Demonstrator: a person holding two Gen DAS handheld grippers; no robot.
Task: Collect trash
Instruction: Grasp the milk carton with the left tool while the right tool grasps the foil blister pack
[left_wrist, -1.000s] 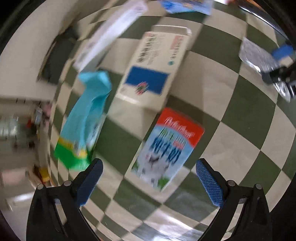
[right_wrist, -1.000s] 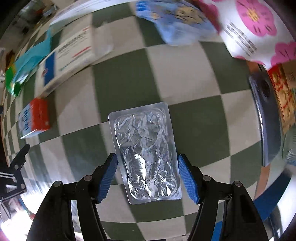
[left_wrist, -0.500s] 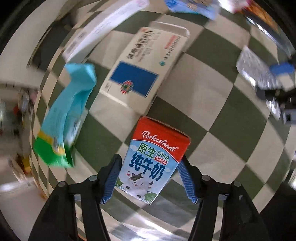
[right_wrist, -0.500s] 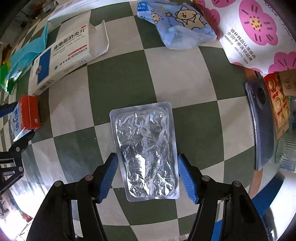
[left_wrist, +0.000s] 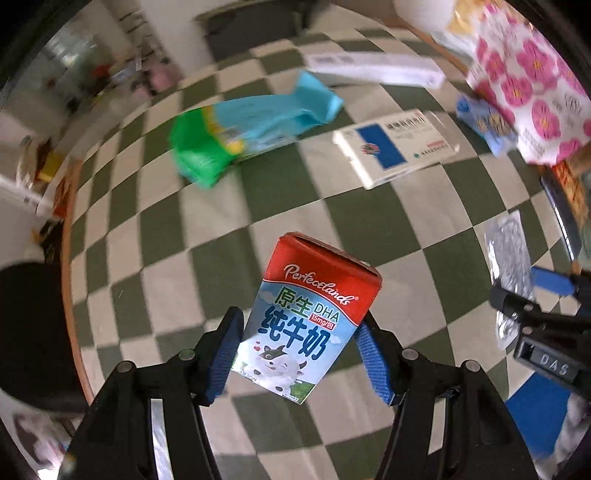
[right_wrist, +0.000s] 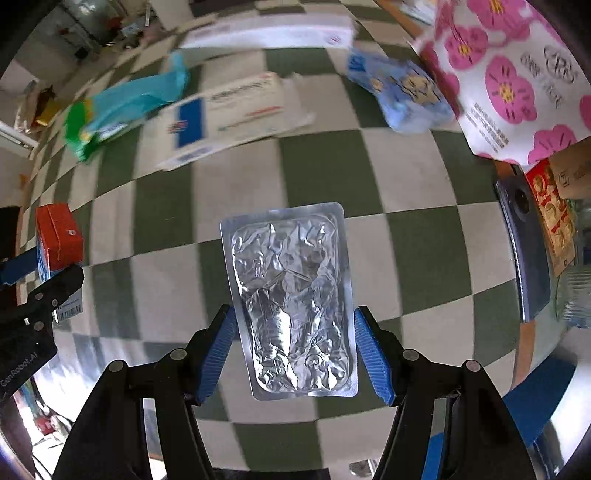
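Left tool (left_wrist: 299, 354) clamps a milk carton (left_wrist: 308, 321) by its side faces, lifted above the checkered desk (left_wrist: 207, 229); right tool (right_wrist: 291, 354) holds a foil blister sheet (right_wrist: 291, 295) by its long edges. Both look light; the carton is stiff, the foil crushable.

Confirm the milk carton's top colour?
Red top on the milk carton; clearest in the left wrist view.

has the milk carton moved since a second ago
Yes. The milk carton lay flat on the checked cloth beside the white box; now the left gripper holds it, lifted clear of the cloth.
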